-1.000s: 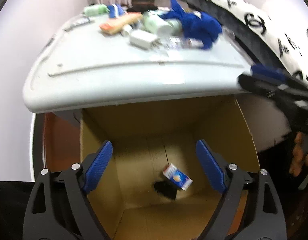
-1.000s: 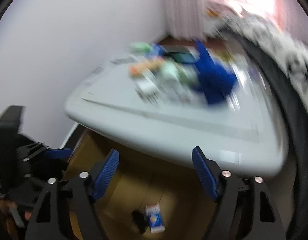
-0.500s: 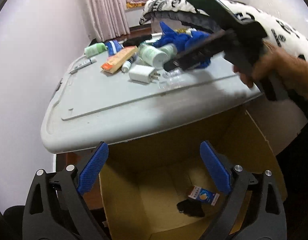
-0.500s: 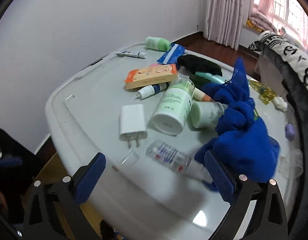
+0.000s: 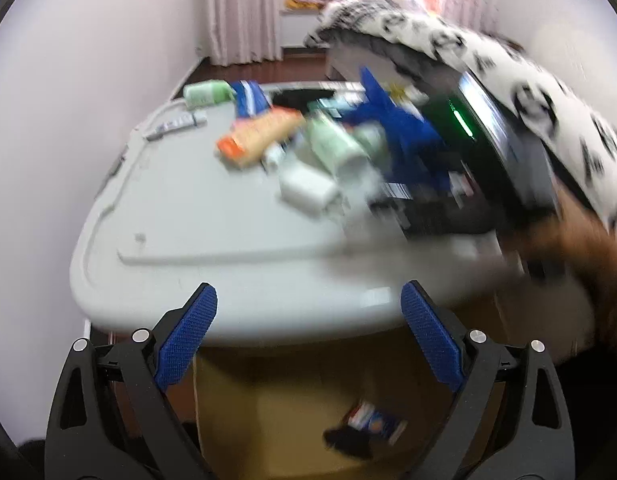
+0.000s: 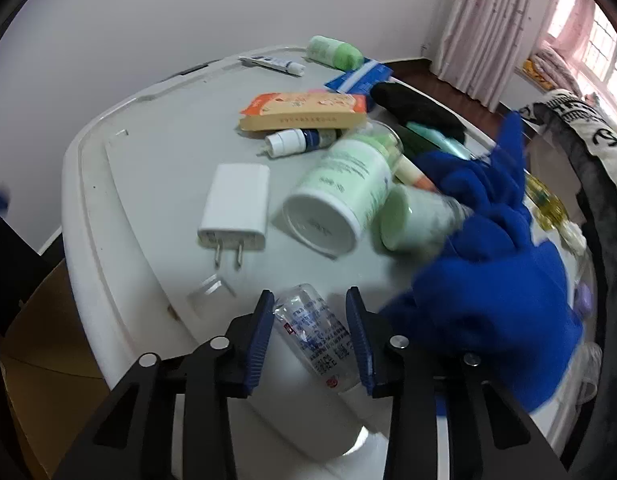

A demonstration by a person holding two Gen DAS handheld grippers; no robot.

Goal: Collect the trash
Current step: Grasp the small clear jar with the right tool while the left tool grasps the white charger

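My right gripper (image 6: pixel 310 312) has its blue pads on either side of a small clear plastic bottle (image 6: pixel 314 330) lying on the white lid (image 6: pixel 148 184); the jaws are narrowed around it, touching or nearly so. My left gripper (image 5: pixel 306 316) is open and empty, held above a cardboard box (image 5: pixel 268 420) below the lid's edge (image 5: pixel 228 300). A small blue-and-white packet (image 5: pixel 374 426) and a dark item (image 5: pixel 344 442) lie in the box. The right gripper's body (image 5: pixel 468 168) shows blurred in the left wrist view.
On the lid lie a white charger (image 6: pixel 236 208), a green-white jar (image 6: pixel 340 196), an orange box (image 6: pixel 304 112), a small dropper bottle (image 6: pixel 296 140), a tube (image 6: pixel 272 64), a green bottle (image 6: pixel 334 52) and a blue cloth (image 6: pixel 488 240). A patterned blanket (image 5: pixel 528 80) is at right.
My right gripper has dropped onto the lid and narrowed its jaws around the clear bottle. My left gripper has risen and tilted up, so less of the box shows.
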